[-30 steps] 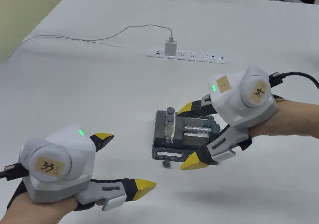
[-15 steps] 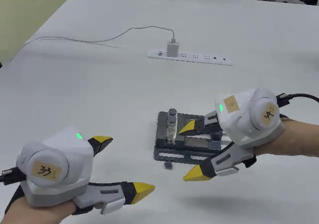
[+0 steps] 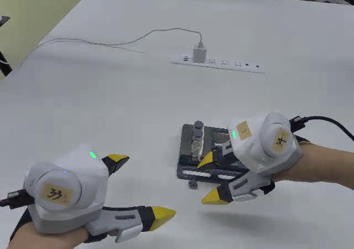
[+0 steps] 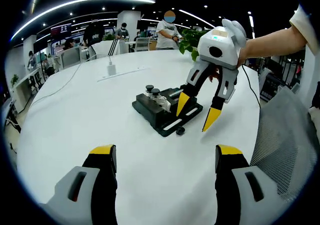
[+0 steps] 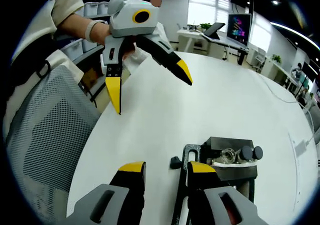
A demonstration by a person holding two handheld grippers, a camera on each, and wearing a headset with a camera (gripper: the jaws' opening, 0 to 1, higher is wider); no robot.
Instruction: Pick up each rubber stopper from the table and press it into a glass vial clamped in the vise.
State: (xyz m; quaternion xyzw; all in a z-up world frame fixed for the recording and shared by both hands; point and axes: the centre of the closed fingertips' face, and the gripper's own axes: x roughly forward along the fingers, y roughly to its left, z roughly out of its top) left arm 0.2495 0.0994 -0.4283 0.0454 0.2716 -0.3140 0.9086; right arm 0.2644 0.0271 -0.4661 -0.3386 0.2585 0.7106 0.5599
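The left gripper point(image 3: 141, 187) is kept low at the near left as before, with its jaws spread wide and empty. A loose rubber stopper point(image 3: 193, 185) lies on the table point(image 3: 110, 94) just in front of the vise point(image 3: 187, 149), in which the vials point(image 3: 197, 144) are clamped. The right gripper point(image 3: 208, 180) has been lowered toward the stopper and is angled downward, its jaws drawn narrower but parted and empty.

A white power strip point(image 3: 221, 63) lay at the far side of the white counter point(image 3: 99, 110). A white charger point(image 3: 199, 55) was plugged into it, and its thin cable point(image 3: 171, 29) trailed away to the left. A grey mesh chair point(image 4: 285, 135) stood by the counter's edge.
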